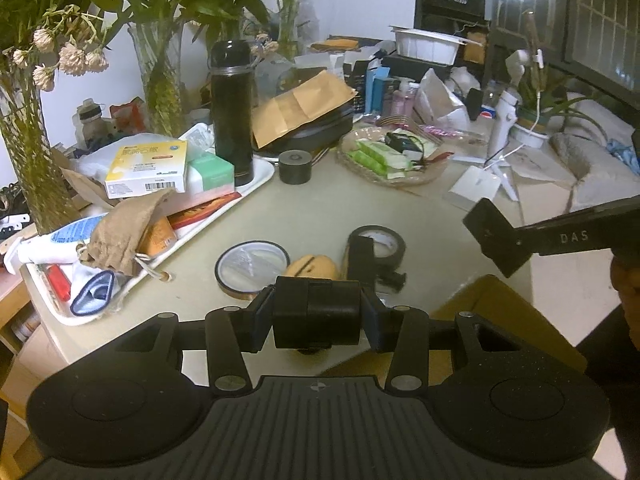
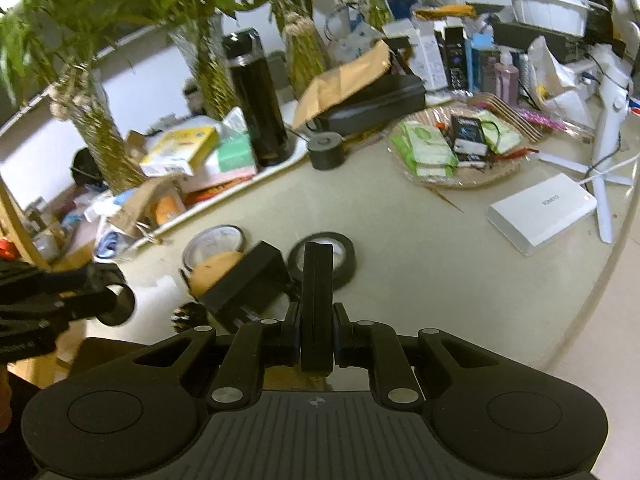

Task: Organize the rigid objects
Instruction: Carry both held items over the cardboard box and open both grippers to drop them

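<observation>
Both grippers are matte black plastic. The left gripper (image 1: 318,312) has a ribbed base plate with a small crosshair mark at bottom centre, two round pads at the lower corners, and silver screws on its linkage arms. The right gripper (image 2: 316,312) matches it; in the left wrist view its arm at right frame reads "DAS".

- Tan rounded thing (image 1: 311,267) was partly hidden behind black block (image 1: 318,312) in left gripper (image 1: 318,314); couldn't tell what it was.
- Black tape roll (image 2: 323,259) was partly covered by right gripper (image 2: 317,312), fingers pressed together.
- Clear-centred tape ring (image 2: 213,245) was blurred, near edge hidden by tan thing.
- White box (image 2: 541,211): lettering too small to read.
- Wall plants (image 1: 60,20) were cut off at top edge.
</observation>
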`<move>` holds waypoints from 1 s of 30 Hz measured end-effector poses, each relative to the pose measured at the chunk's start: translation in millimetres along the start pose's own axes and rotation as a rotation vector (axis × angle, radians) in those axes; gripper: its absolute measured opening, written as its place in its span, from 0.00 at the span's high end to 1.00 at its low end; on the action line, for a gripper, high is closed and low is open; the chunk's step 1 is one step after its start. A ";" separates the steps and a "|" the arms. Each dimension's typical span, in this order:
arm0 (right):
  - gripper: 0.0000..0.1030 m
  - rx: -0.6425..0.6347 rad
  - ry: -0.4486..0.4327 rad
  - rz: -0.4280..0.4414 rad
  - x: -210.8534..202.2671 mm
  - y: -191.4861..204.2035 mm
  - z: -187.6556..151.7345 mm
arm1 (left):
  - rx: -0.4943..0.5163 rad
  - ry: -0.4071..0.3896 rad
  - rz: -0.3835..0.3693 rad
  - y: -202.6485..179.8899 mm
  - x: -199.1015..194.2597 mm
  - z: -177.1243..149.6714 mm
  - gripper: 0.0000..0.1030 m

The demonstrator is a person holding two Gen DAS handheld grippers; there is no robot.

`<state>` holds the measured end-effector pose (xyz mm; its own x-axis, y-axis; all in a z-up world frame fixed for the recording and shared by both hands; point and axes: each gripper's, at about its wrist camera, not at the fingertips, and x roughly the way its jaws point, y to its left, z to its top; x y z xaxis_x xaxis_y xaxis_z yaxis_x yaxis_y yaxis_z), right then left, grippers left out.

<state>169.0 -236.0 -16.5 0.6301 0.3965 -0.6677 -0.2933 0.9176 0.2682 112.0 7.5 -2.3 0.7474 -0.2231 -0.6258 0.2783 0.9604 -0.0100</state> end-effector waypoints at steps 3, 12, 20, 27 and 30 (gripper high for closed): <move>0.83 -0.007 0.001 0.049 -4.3 5.7 -3.6 | -0.005 0.005 -0.005 -3.7 -4.2 -4.6 0.57; 0.83 -0.026 0.092 0.132 -3.2 20.9 -19.3 | 0.003 0.051 -0.019 -15.6 -12.1 -22.1 0.57; 0.83 -0.066 0.192 0.110 9.7 36.7 -36.2 | 0.011 0.125 -0.041 -24.4 -13.4 -39.1 0.57; 0.83 -0.072 0.246 0.071 17.5 40.2 -45.1 | -0.010 0.174 -0.018 -20.4 -8.4 -44.4 0.57; 0.83 -0.074 0.255 0.055 19.2 39.5 -46.4 | -0.031 0.195 -0.001 -16.9 -4.9 -44.8 0.57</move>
<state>136.2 -193.4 -51.0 0.4125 0.4179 -0.8094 -0.3800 0.8865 0.2640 76.7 -0.1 -34.0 0.6152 -0.1907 -0.7650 0.2581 0.9655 -0.0331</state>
